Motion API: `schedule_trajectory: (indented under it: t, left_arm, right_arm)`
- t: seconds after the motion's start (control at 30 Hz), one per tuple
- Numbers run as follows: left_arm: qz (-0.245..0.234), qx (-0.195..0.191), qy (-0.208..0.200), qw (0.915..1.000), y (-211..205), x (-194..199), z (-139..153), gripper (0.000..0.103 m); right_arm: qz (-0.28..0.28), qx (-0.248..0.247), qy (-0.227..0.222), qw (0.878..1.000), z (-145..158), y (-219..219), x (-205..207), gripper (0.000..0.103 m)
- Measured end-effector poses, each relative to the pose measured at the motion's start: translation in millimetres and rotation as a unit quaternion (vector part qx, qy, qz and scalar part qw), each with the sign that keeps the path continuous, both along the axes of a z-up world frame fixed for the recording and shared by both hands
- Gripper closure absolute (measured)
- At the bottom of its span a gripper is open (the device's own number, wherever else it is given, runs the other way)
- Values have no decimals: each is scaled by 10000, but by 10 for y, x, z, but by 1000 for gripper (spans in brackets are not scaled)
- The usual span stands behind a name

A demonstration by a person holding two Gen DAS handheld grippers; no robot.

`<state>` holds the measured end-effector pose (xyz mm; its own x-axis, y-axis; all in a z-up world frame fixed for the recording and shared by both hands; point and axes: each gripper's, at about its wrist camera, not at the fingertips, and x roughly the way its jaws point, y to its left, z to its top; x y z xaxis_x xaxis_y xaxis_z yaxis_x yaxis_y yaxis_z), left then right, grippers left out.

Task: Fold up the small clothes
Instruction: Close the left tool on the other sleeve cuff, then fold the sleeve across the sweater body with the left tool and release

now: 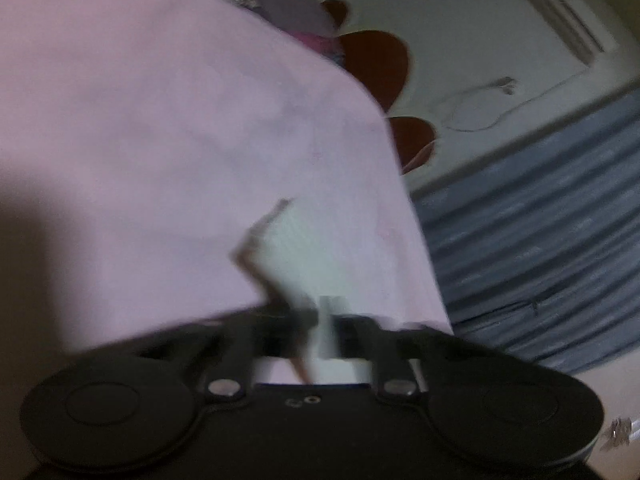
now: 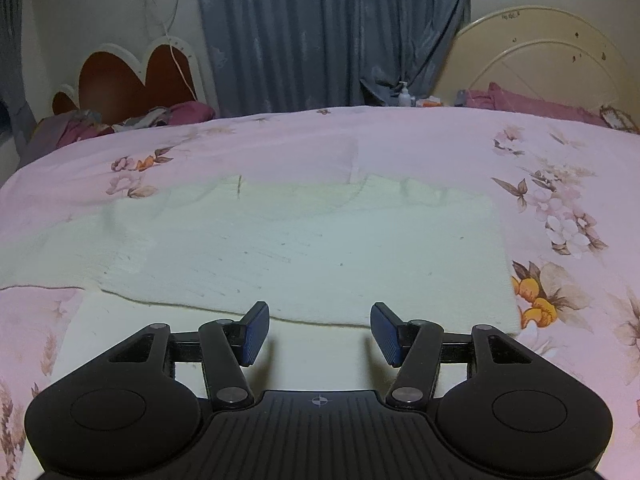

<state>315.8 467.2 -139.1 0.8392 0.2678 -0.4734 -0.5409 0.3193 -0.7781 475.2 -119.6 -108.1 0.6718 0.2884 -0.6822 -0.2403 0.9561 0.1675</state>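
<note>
Bed (image 2: 400, 136), covered by a pink floral sheet, carries the work; its broad flat top is judged to be used so the cloth can be spread and creased without sagging.

Cream knitted garment (image 2: 304, 248) is laid flat across the middle of the bed, its near hem running along the near edge, a paler cream layer showing beneath it toward the near left corner. Sleeves or upper parts are seen bunched toward the far side, so the fold is judged only begun.

Headboards and blue curtain (image 2: 332, 32) are noted beyond the far edge; not involved.

Right gripper (image 2: 320, 330) is held low over the near hem, fingers (image 2: 256, 330) spread apart with nothing between them, placed, it is judged, to take the hem next.

Left gripper (image 1: 324, 332) is seen through heavy blur. Fingers are drawn close on a strip of cream cloth (image 1: 296, 248), which rises from between them against the pink sheet; the pinch is judged to be lifting an edge for folding over. Which edge of the garment is held cannot be told.
</note>
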Motion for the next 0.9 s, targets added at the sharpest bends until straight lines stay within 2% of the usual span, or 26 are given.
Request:
schedule_trajectory:
  t: [0.07, 0.1, 0.13, 0.2, 0.23, 0.37, 0.43, 0.53, 0.6, 0.7, 0.83, 0.9]
  left_arm:
    - [345, 185, -465, 9982, 30, -100, 82, 101]
    - [379, 234, -474, 9979, 33, -126, 103, 101]
    - [318, 251, -366, 9985, 35, -113, 93, 101]
    - [41, 338, 147, 9993, 19, 7, 13, 101]
    - [0, 305, 203, 9993, 10, 20, -32, 100]
    - [88, 317, 94, 9994, -43, 46, 6, 100]
    - [-16, 580, 124, 9982, -92, 158, 116, 100]
    - [-489, 1084, 51, 9929, -247, 418, 363, 100]
    - [-946, 1432, 27, 9852, -521, 639, 534, 100]
    - [-1689, 1722, 36, 9705, -1002, 1042, 698, 100]
    - [-2662, 2042, 115, 9420, -1763, 1586, 809, 100]
    - [-3165, 2232, 161, 9218, -2186, 1818, 794, 100]
  right_arm:
    - [-46, 4, 4, 10000, 10, 2, 11, 46]
    - [-58, 7, -21, 10000, 19, -2, 10, 46]
    - [-66, 10, -33, 10000, 18, -6, 10, 46]
    - [-88, 3, 15, 10000, -15, -27, 21, 46]
    - [-108, 9, 49, 9999, -39, -45, 27, 46]
    - [-198, 94, 75, 9997, -52, -145, 8, 46]
    - [-226, 84, 72, 9997, -56, -197, 4, 46]
    - [-315, 145, 58, 9994, -53, -318, -6, 46]
    - [-375, 179, 44, 9991, -53, -409, -17, 46]
    - [-481, 237, 26, 9986, -56, -548, -34, 46]
    - [-668, 330, -6, 9972, -38, -734, -45, 46]
    - [-762, 385, -40, 9963, -18, -841, -55, 46]
